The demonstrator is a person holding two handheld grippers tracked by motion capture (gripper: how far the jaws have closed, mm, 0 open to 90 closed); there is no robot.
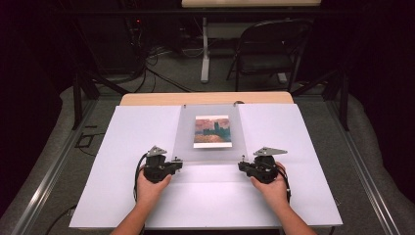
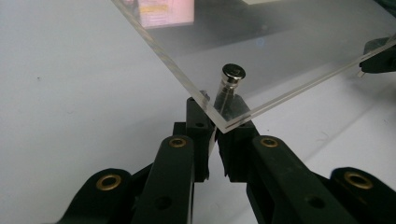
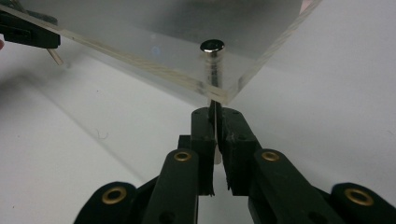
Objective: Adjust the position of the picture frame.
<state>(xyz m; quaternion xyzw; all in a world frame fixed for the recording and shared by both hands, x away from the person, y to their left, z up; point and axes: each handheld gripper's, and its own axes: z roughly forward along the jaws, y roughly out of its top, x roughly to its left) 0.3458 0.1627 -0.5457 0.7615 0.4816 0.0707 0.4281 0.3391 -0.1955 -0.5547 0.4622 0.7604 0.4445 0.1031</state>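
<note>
- My left gripper (image 1: 178,162) is closed on the pin (image 2: 229,88) at the near-left corner of the clear sheet (image 1: 208,155).
- My right gripper (image 1: 242,164) clamps the near-right pin (image 3: 212,60).
- The sheet covers a picture (image 1: 212,130) at the table's (image 1: 122,142) middle.

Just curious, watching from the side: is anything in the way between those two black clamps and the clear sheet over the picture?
Nothing visible. Each hand-held gripper, left and right, is shut on a metal pin at a near corner of the clear sheet.

The picture (image 1: 212,131) under the clear sheet (image 1: 208,147) is too small to read (a blurred orange-and-teal scene); the chair (image 1: 271,49) sits half in darkness.
</note>
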